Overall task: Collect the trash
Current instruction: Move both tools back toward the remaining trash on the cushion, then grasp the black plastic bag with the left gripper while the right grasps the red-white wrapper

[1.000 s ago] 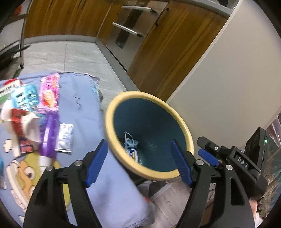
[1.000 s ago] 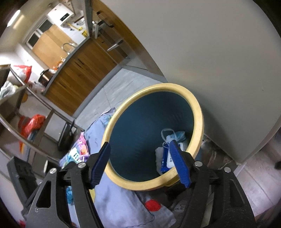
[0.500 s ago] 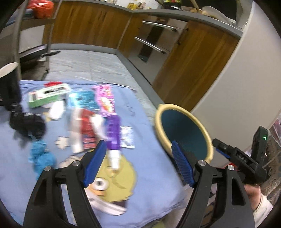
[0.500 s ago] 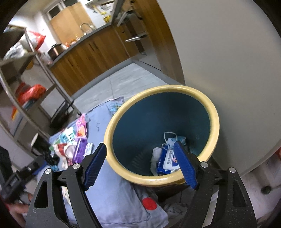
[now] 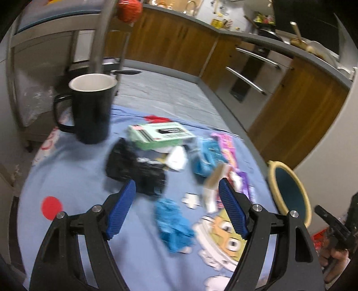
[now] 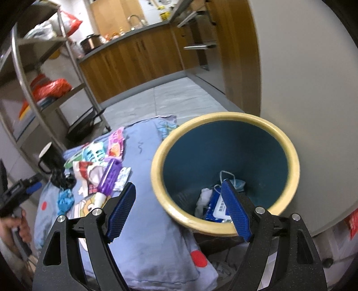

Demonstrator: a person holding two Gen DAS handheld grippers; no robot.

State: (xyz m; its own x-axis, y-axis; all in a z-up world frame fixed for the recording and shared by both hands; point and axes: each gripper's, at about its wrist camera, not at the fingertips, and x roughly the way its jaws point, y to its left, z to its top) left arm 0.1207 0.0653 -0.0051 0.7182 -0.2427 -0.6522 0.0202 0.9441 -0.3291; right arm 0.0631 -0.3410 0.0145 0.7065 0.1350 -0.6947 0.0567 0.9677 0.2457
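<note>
Only the right view looks inside the bin at the table's edge, its mouth tilted up; both the left gripper and the right gripper gape empty.

A kitchen is shown, with wooden cabinets under a grey countertop along the far side. The floor is laid with grey tiles. A metal shelving rack is seen on the left, and a plain pale wall on the right. A sink tap is fitted at the counter.
</note>
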